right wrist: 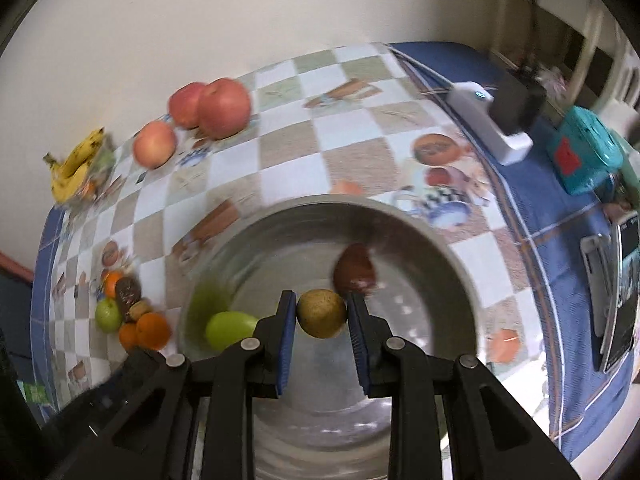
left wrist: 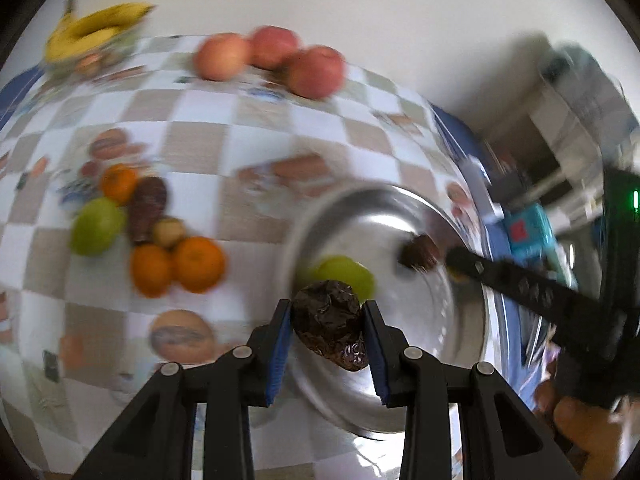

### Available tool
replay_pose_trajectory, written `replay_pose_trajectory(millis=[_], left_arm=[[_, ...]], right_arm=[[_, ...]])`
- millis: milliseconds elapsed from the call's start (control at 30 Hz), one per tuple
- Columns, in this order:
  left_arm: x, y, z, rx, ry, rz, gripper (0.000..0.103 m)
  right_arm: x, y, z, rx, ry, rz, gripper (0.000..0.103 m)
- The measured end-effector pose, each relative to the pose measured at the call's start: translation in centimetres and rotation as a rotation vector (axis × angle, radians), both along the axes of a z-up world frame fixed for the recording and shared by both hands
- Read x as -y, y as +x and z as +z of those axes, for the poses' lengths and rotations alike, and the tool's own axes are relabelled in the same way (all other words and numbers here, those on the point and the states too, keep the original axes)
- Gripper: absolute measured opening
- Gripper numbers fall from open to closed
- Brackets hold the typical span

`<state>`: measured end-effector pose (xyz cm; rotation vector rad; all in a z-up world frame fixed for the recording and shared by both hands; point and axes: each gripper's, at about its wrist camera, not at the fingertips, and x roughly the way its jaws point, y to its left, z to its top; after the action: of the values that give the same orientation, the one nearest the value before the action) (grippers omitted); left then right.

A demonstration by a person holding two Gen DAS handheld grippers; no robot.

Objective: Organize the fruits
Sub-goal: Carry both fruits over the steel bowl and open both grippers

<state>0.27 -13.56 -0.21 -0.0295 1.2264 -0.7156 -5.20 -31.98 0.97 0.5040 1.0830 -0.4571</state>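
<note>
My left gripper is shut on a dark wrinkled date above the near rim of a steel bowl. The bowl holds a green fruit and another dark date. My right gripper is shut on a small tan round fruit over the same bowl, where the green fruit and dark date lie. A pile of oranges, a green fruit, a date and a tan fruit lies left on the checkered cloth.
Three apples and a bunch of bananas sit at the far edge by the wall. A white power strip, a teal box and a phone lie right of the bowl. The right gripper's arm crosses the left view.
</note>
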Motion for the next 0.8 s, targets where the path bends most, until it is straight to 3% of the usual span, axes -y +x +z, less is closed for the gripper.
replay_pose_trajectory(millis=[233, 567, 800], left_arm=[[3.5, -2.1, -1.1, 0.065, 0.059, -0.105, 0.037], [3.9, -1.9, -3.6, 0.033, 0.114, -0.119, 0.037], [4.0, -1.7, -4.5, -0.001, 0.103, -0.122, 0.037]], right_arm=[[-0.4, 0.2, -1.4, -0.040, 0.013, 0.028, 0.027], [-0.8, 0.8, -5.4, -0.140, 0.059, 0.049, 0.028], [-0.9, 0.8, -6.1, -0.151, 0.063, 0.051, 0.028]])
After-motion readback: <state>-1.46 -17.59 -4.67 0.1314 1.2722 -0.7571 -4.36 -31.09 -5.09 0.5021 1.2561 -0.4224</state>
